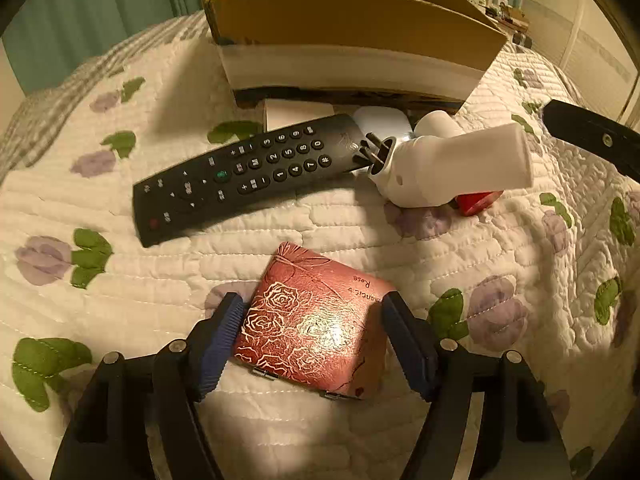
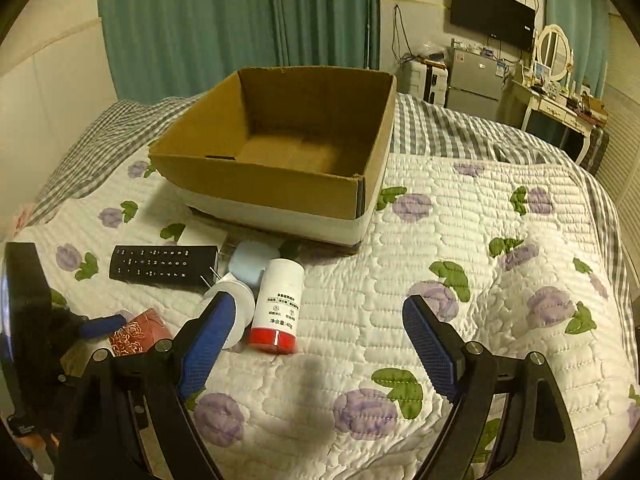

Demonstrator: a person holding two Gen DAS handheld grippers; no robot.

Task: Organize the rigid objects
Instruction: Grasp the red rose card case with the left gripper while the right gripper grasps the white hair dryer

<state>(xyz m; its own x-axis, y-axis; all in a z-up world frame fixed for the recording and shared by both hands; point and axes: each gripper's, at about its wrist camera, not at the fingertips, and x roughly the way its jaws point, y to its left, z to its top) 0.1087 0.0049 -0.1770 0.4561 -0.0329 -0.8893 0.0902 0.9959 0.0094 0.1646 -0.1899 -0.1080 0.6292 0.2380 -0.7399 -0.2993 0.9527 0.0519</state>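
Observation:
A red tin with a rose pattern (image 1: 316, 320) lies on the quilt between the fingers of my left gripper (image 1: 314, 312); both pads sit at its sides, closed on it. It also shows in the right wrist view (image 2: 138, 332). Behind it lie a black remote (image 1: 244, 176), a white plug adapter (image 1: 404, 172) and a white bottle with a red cap (image 2: 278, 306). A round pale-blue object (image 2: 250, 262) lies by the open cardboard box (image 2: 280, 184). My right gripper (image 2: 316, 340) is open and empty above the quilt, right of the bottle.
The bed is covered by a white quilt with purple flowers (image 2: 460, 240) over a grey checked sheet. A small white card (image 2: 202, 236) lies by the box. A fridge, a dresser with a mirror and a wall TV stand at the far right.

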